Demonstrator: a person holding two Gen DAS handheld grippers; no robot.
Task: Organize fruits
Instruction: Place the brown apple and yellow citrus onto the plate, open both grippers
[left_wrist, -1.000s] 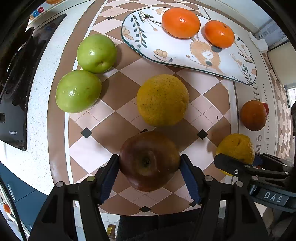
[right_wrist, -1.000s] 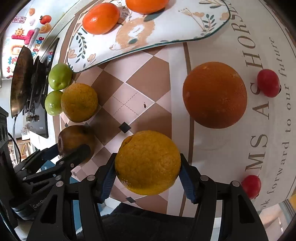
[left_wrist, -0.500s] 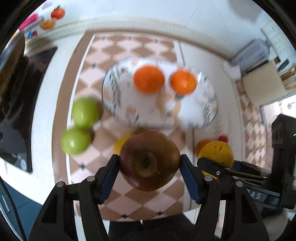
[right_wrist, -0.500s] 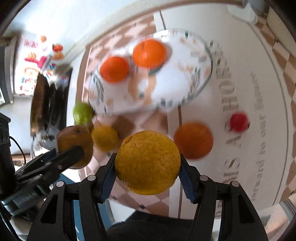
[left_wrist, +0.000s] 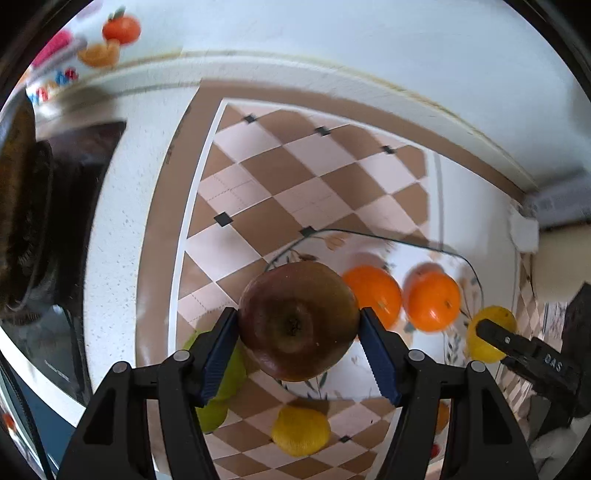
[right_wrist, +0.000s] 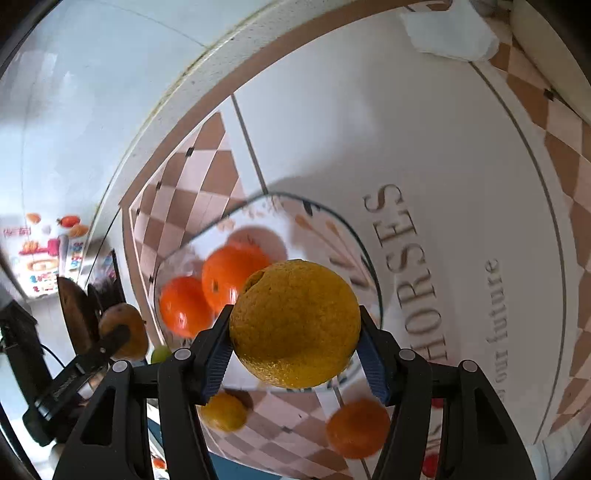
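- The apple (left_wrist: 297, 319), dark red-brown, sits clamped between the blue pads of the left gripper (left_wrist: 298, 347), its dimpled end facing the camera; it hangs clear of the tabletop.
- The plate (left_wrist: 467, 267) lies directly below and just ahead of the apple, towards the tabletop's far right corner; its near left rim passes under the fruit.
- Two tangerines (left_wrist: 400, 299) rest on the plate just right of the apple, so the free patch, by my reading, is the plate's near left part.
- The orange (right_wrist: 295, 325), yellow and pebbled, is gripped by the right gripper (right_wrist: 295, 354), held over the plate's near right rim (right_wrist: 369, 266).
- In the right view the tangerines (right_wrist: 207, 295) lie left of the orange, leaving the plate's right side bare.
- The left hand is nearer the plate's left end, the right hand the right end; each needs mostly a descent.
- Left on the tabletop: a green fruit (left_wrist: 221, 373), a lemon-yellow one (left_wrist: 301, 430), and an orange one (right_wrist: 356, 428).
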